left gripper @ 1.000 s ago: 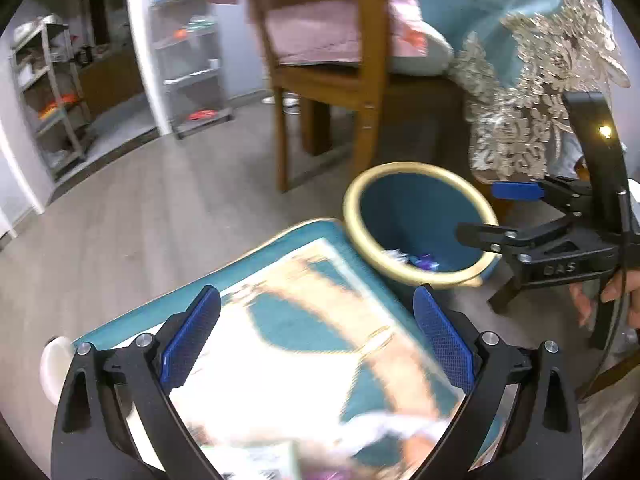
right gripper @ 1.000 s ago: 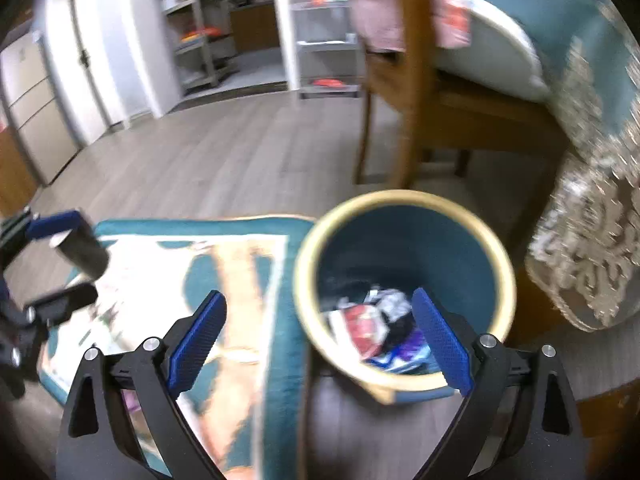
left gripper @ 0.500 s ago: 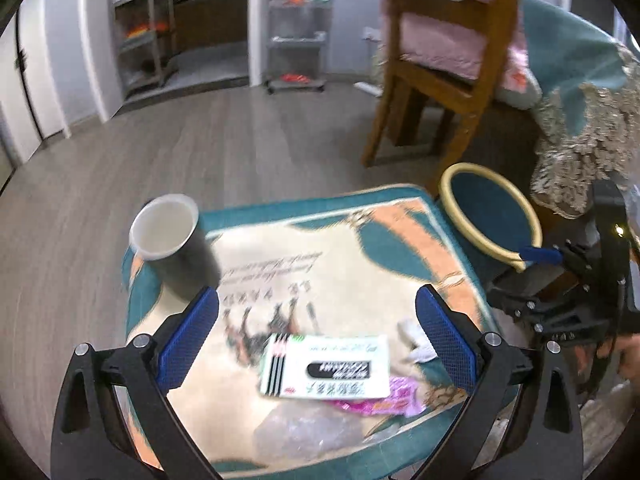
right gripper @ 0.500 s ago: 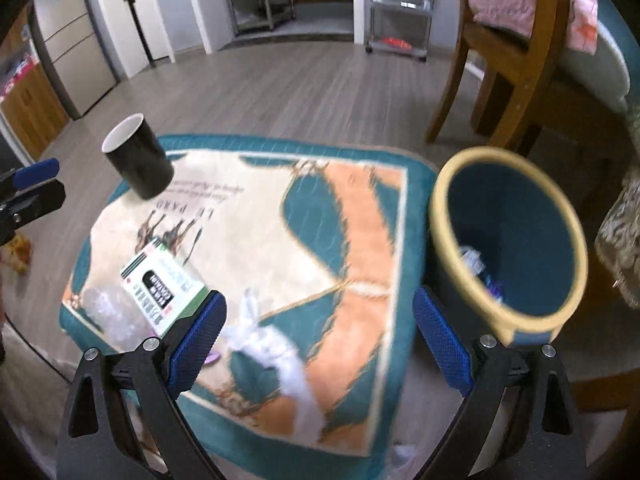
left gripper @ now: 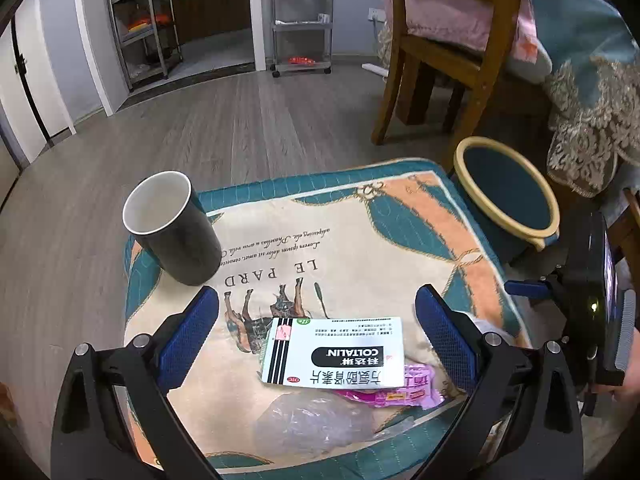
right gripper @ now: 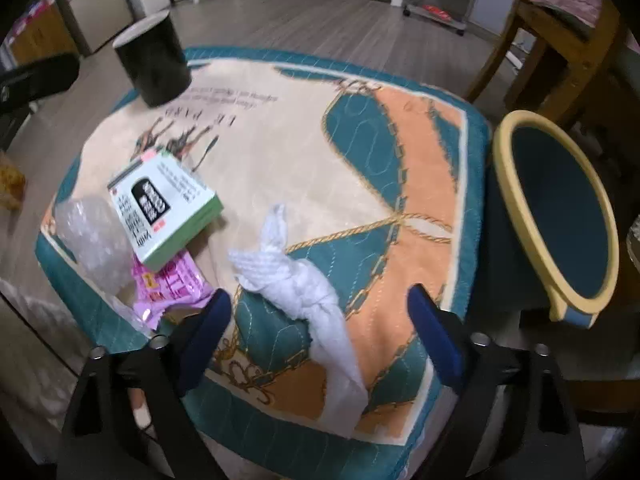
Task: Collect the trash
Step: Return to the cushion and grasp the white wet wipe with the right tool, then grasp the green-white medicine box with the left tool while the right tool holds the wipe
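A low table under a patterned cloth [left gripper: 360, 240] [right gripper: 360, 152] carries trash. A white-and-green medicine box [left gripper: 334, 354] [right gripper: 164, 204] lies on a pink wrapper [left gripper: 400, 392] [right gripper: 168, 284], next to crumpled clear plastic [left gripper: 316, 428] [right gripper: 90, 236]. A white crumpled tissue [right gripper: 296, 280] lies near the front edge. My left gripper [left gripper: 316, 344] is open above the box. My right gripper [right gripper: 320, 328] is open just above the tissue. The blue bin with a yellow rim [left gripper: 506, 192] [right gripper: 556, 216] stands on the floor to the right of the table.
A black mug [left gripper: 172, 228] [right gripper: 154, 60] stands at the far left of the cloth. A wooden chair [left gripper: 436, 52] and a lace-trimmed cloth [left gripper: 592, 112] stand behind the bin. Shelves [left gripper: 300, 16] line the far wall across wood floor.
Both grippers have swung from over the bin back to the table. The left now hangs over the medicine box, the right over the tissue. Both stayed open.
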Action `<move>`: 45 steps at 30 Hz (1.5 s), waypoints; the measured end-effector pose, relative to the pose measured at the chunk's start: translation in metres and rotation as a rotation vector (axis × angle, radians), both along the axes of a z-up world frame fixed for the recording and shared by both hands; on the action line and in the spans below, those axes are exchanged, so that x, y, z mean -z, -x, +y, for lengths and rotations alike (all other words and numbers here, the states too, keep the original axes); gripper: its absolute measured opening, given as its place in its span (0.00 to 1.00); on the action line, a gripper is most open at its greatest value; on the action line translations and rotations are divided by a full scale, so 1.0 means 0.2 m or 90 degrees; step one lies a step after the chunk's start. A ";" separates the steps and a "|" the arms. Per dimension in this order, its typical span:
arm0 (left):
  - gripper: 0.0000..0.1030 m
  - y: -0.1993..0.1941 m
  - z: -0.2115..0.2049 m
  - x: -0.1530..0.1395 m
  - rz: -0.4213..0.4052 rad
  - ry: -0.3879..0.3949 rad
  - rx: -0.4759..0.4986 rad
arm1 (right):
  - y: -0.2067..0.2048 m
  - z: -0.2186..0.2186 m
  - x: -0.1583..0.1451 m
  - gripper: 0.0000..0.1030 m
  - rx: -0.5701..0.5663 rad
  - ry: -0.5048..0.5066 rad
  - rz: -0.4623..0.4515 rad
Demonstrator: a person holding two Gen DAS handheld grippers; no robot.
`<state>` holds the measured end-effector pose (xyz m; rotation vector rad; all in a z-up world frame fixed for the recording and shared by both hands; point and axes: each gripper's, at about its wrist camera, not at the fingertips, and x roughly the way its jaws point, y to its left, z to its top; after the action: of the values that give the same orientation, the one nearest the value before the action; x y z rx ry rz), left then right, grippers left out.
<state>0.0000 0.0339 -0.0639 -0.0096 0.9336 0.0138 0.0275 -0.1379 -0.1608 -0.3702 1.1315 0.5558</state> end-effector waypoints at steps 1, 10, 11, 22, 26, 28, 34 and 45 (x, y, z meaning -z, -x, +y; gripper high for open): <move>0.94 0.00 0.00 0.01 0.003 -0.002 0.001 | 0.00 0.01 0.02 0.76 -0.006 0.007 0.007; 0.94 -0.03 -0.06 0.11 0.034 -0.009 0.013 | -0.01 0.02 0.13 0.26 -0.019 0.055 0.027; 0.94 -0.04 -0.07 0.12 0.038 -0.016 0.017 | -0.03 0.01 0.12 0.21 -0.012 0.050 0.027; 0.94 -0.07 -0.21 0.34 0.107 -0.036 0.065 | -0.17 -0.15 -0.02 0.19 0.087 -0.017 0.006; 0.94 -0.08 -0.25 0.45 0.144 -0.043 0.077 | -0.19 -0.17 -0.02 0.19 0.098 -0.022 0.007; 0.94 -0.08 -0.27 0.49 0.157 -0.065 0.086 | -0.19 -0.17 -0.02 0.19 0.100 -0.021 0.008; 0.93 -0.09 -0.29 0.57 0.196 -0.089 0.099 | -0.19 -0.16 -0.03 0.19 0.093 -0.022 0.007; 0.63 -0.12 -0.22 0.54 0.193 -0.089 0.075 | -0.20 -0.16 -0.04 0.19 0.094 -0.026 0.002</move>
<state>0.0233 -0.0105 -0.1722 0.1809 1.2340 -0.0290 0.0666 -0.1694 -0.1532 -0.2486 1.1386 0.4481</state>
